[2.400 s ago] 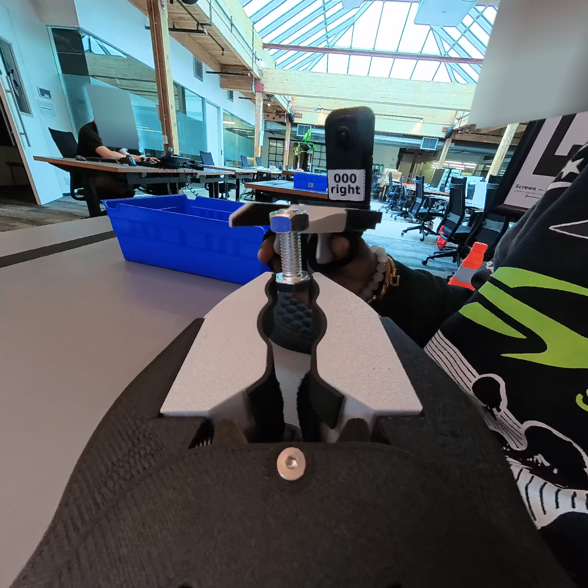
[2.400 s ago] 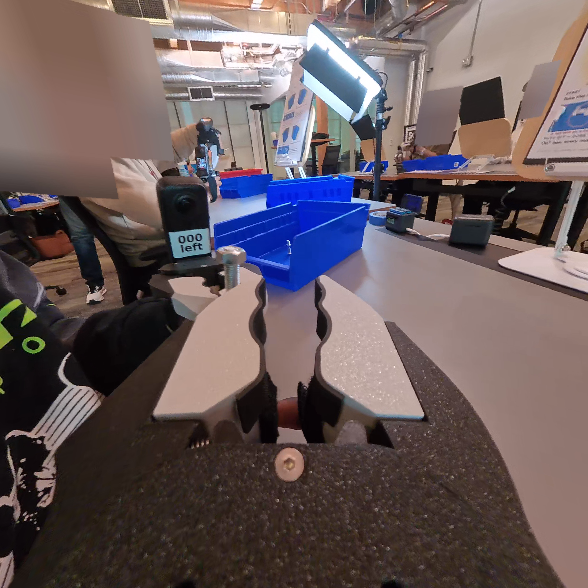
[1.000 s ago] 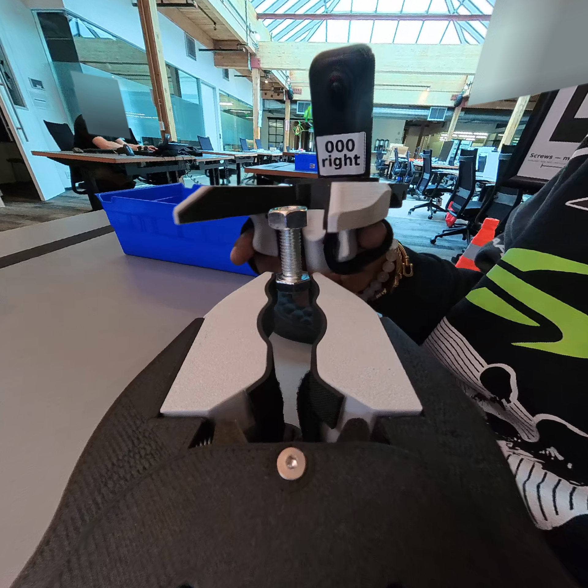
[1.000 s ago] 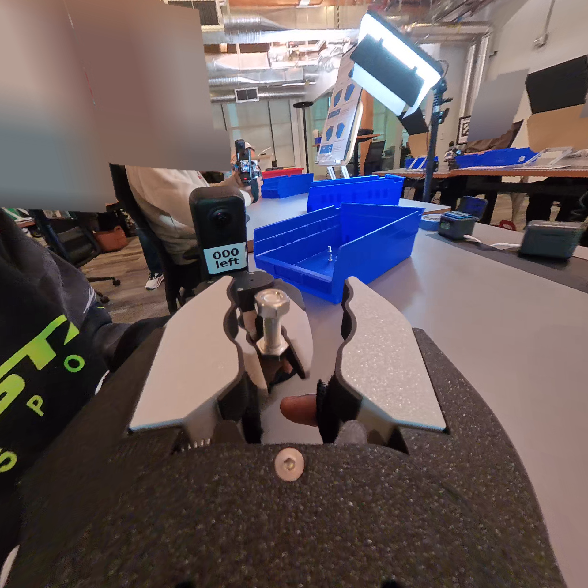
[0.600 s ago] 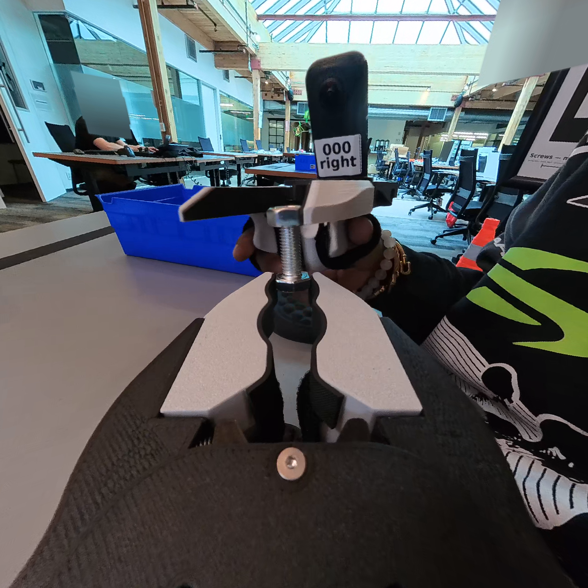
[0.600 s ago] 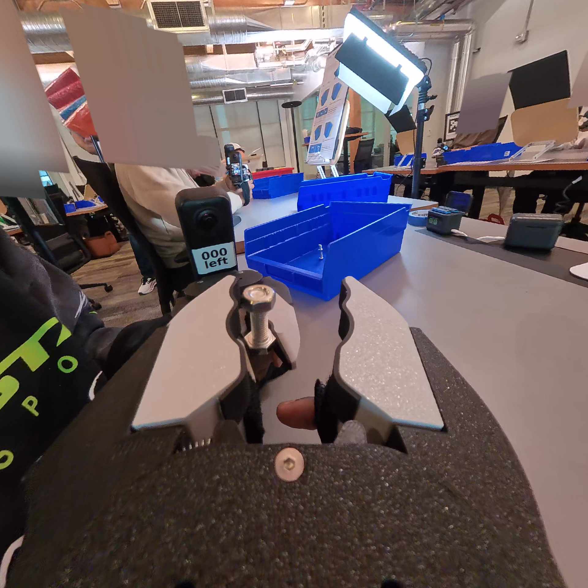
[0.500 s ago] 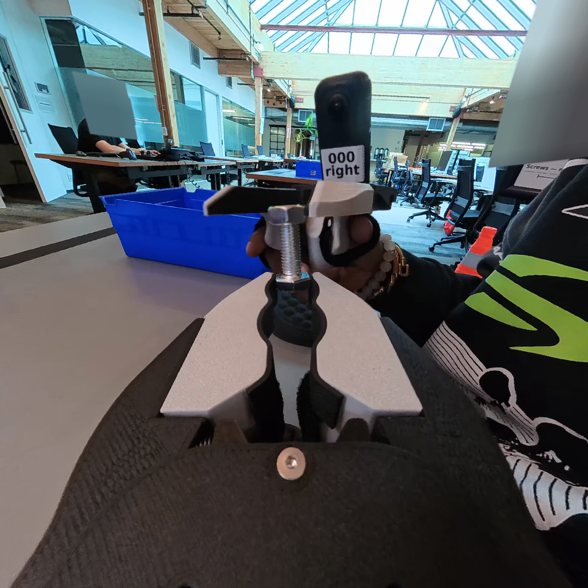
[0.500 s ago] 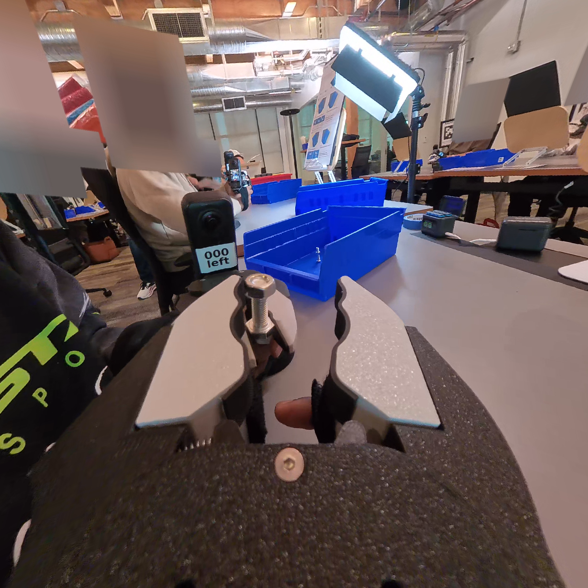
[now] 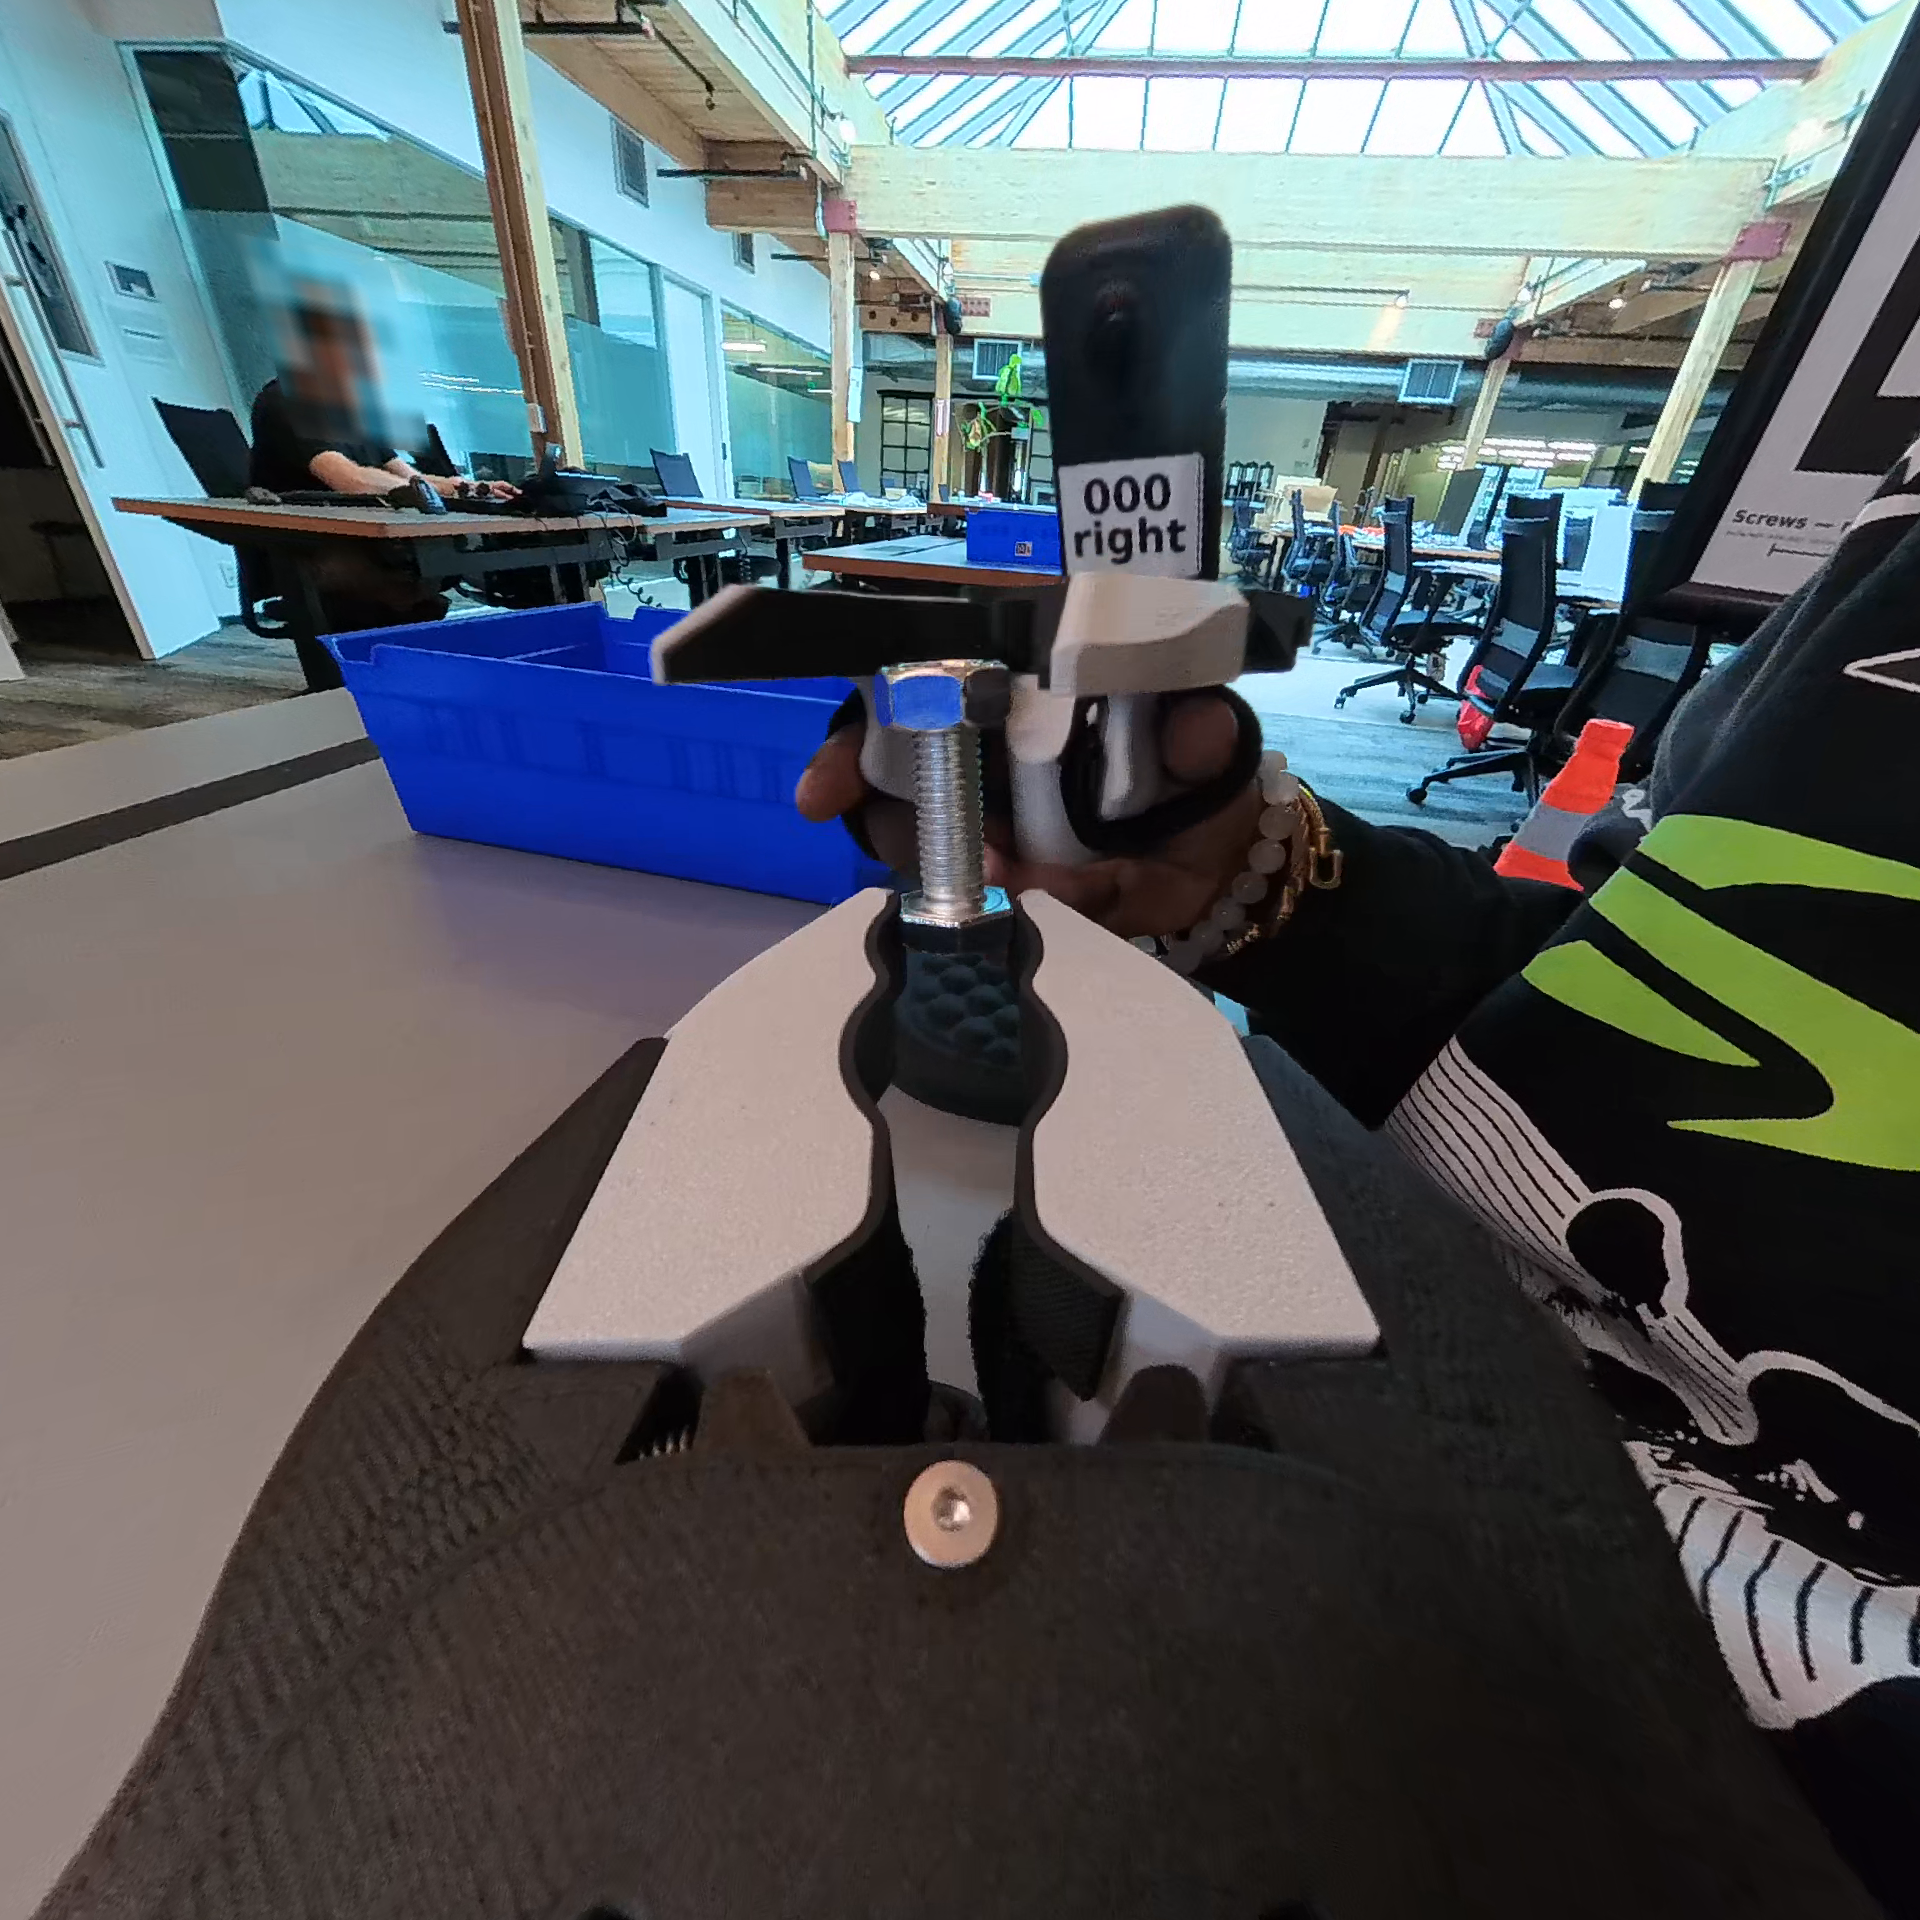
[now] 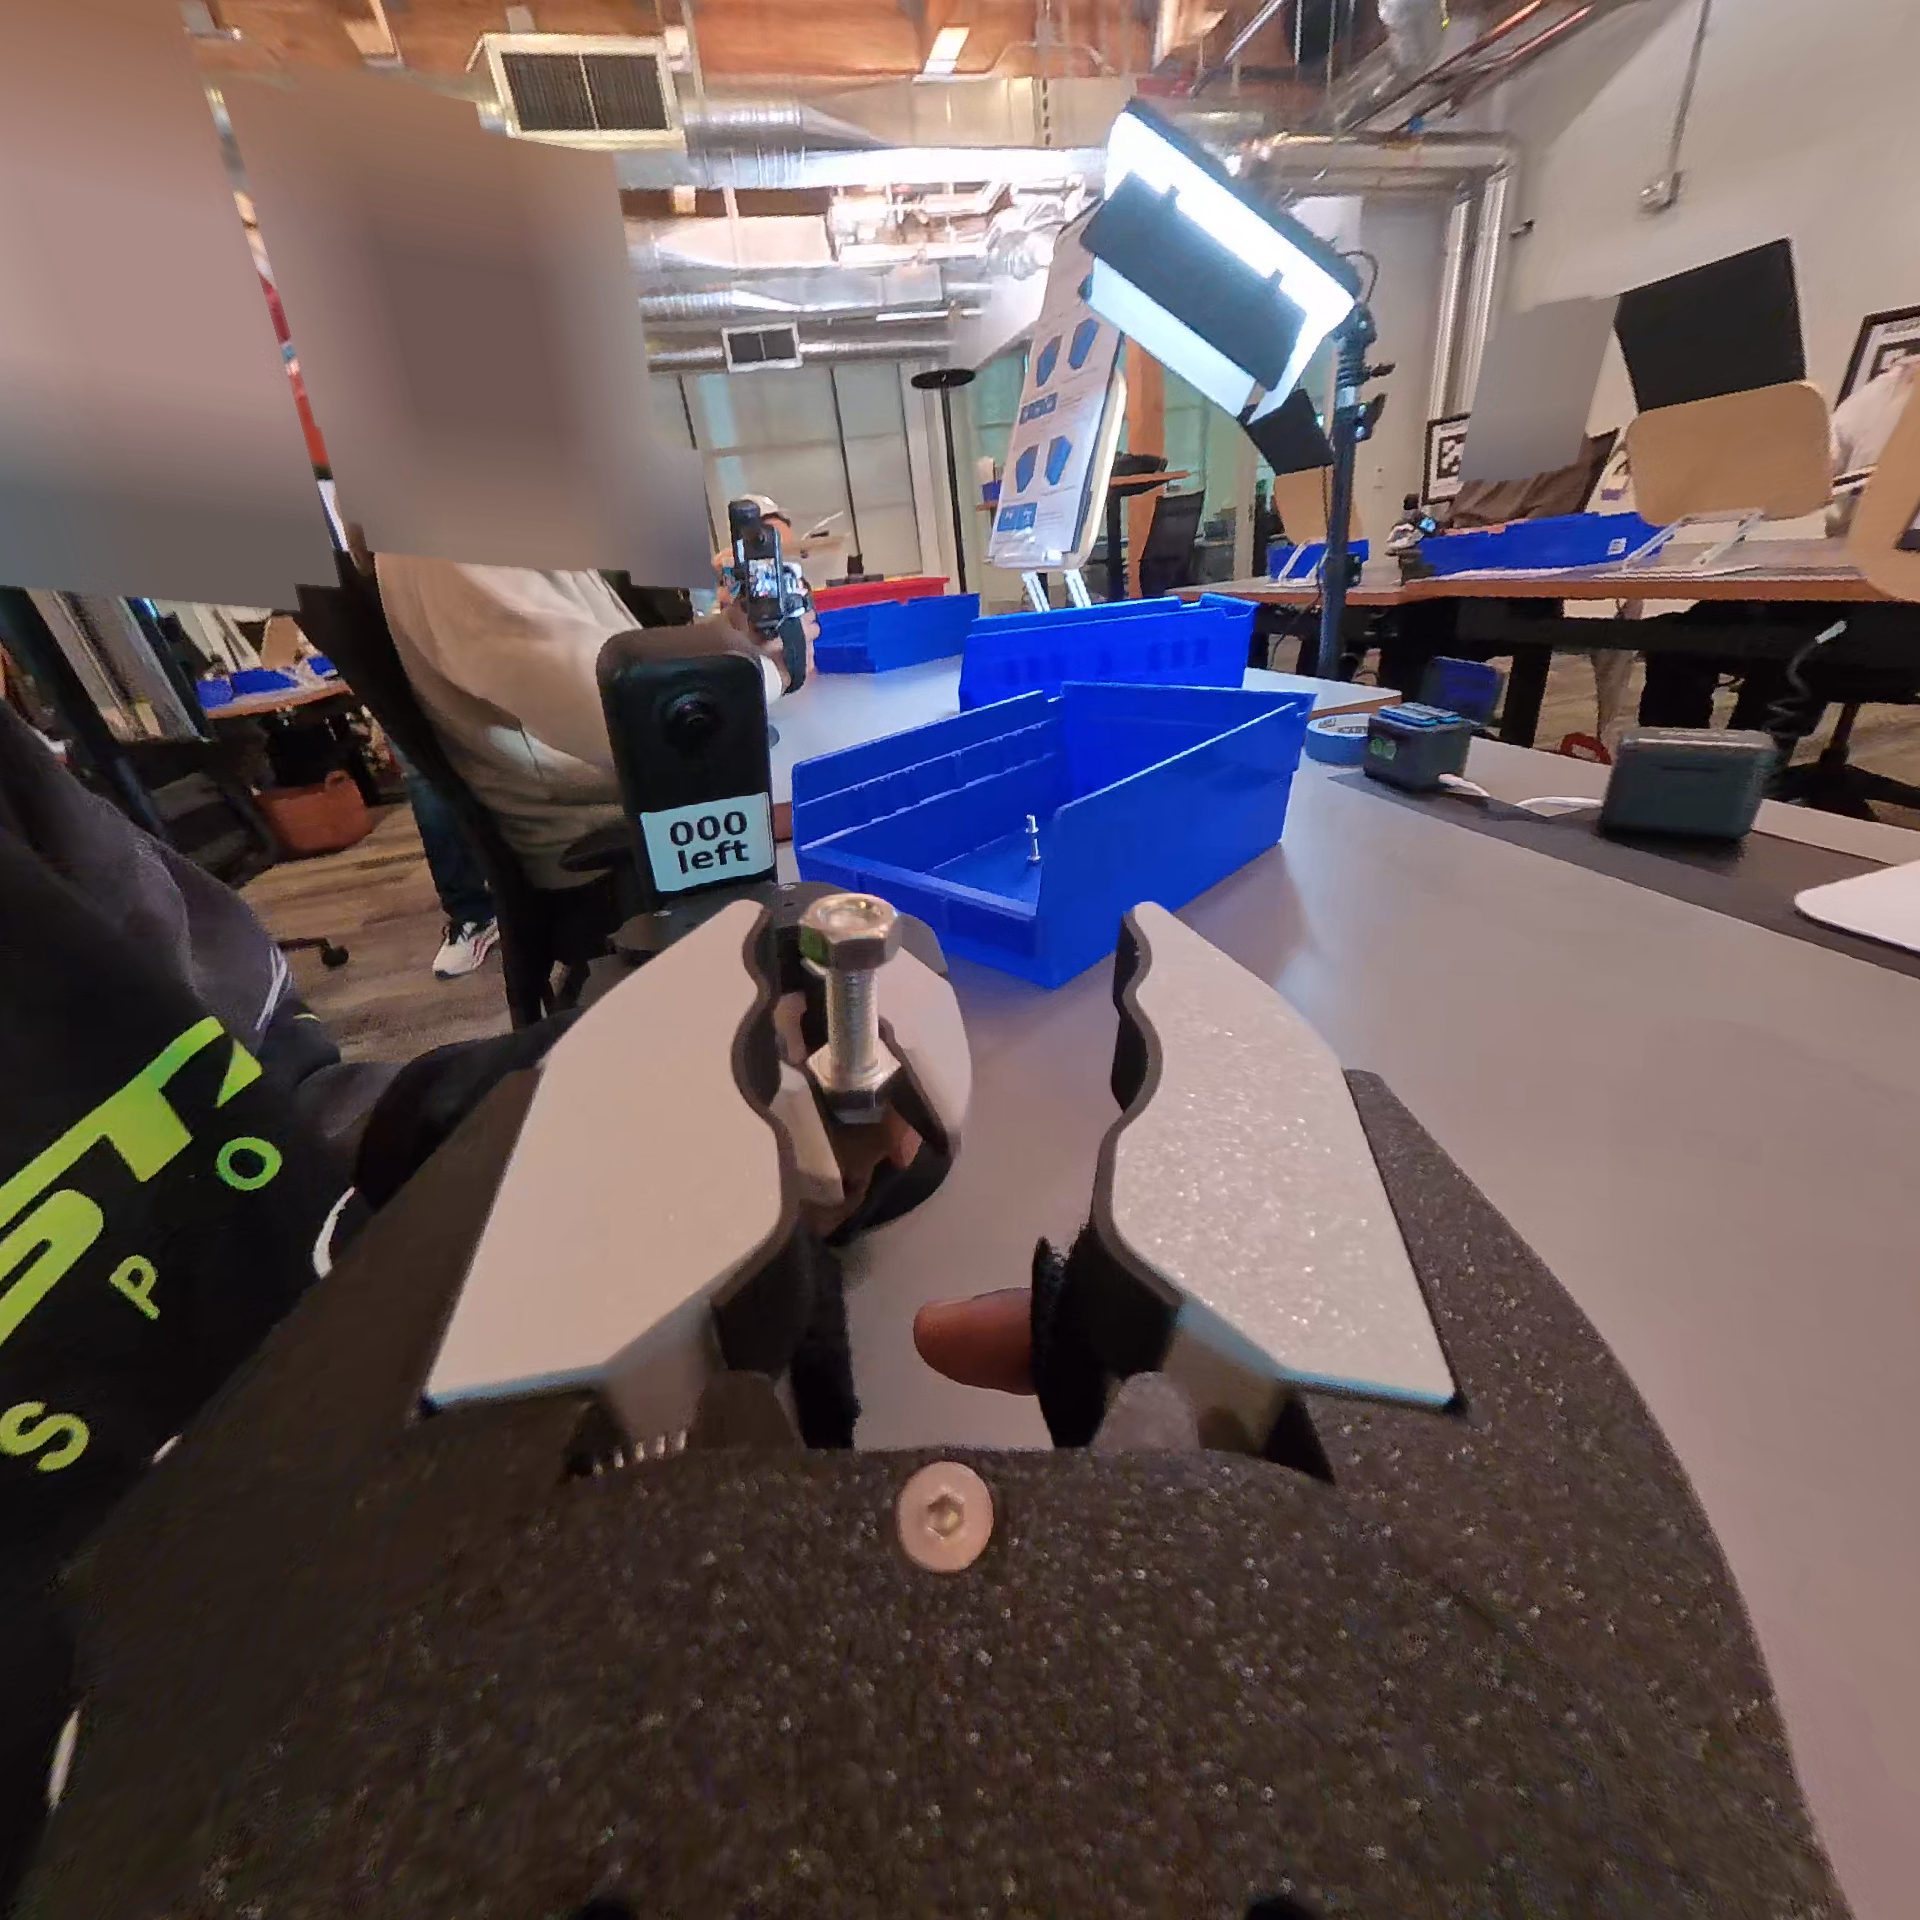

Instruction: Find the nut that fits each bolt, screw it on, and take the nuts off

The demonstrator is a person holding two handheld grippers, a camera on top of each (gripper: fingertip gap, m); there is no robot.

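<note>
While you are clamping the left gripper (image 9: 954,920) on the silver nut (image 9: 953,909) at the centre of the left wrist view, its fingers are pressing both sides and the bolt (image 9: 943,800) is standing upright out of it, head on top. Your right gripper (image 10: 940,961) is spreading its fingers wide around the bolt head (image 10: 850,928) at centre left of the right wrist view, not gripping it. Behind, a blue bin (image 10: 1164,790) is sitting on the grey tabletop (image 10: 1558,1039).
</note>
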